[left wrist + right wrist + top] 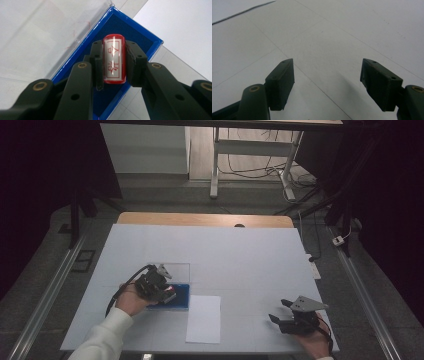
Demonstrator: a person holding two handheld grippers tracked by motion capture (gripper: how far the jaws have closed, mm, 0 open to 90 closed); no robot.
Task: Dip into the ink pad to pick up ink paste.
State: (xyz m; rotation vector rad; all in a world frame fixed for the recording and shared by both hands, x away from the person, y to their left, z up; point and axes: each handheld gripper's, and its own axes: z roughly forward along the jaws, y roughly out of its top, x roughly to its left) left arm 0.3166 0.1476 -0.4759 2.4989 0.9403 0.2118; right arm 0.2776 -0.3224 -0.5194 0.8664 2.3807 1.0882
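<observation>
From the high view, my left hand (131,301) reaches in from the bottom edge, its white sleeve cut off there, and tips my left gripper (159,287) down over the blue tray (181,298); the grip itself is too small to make out. My right gripper (287,312) rests low near the table's right corner, jaws wide apart.

In the left gripper view, my pads clamp a red stamp (113,59) from both sides, above the tray's dark blue pad (125,28).

In the right gripper view, my jaws stand wide over the bare white table cover (332,32).
</observation>
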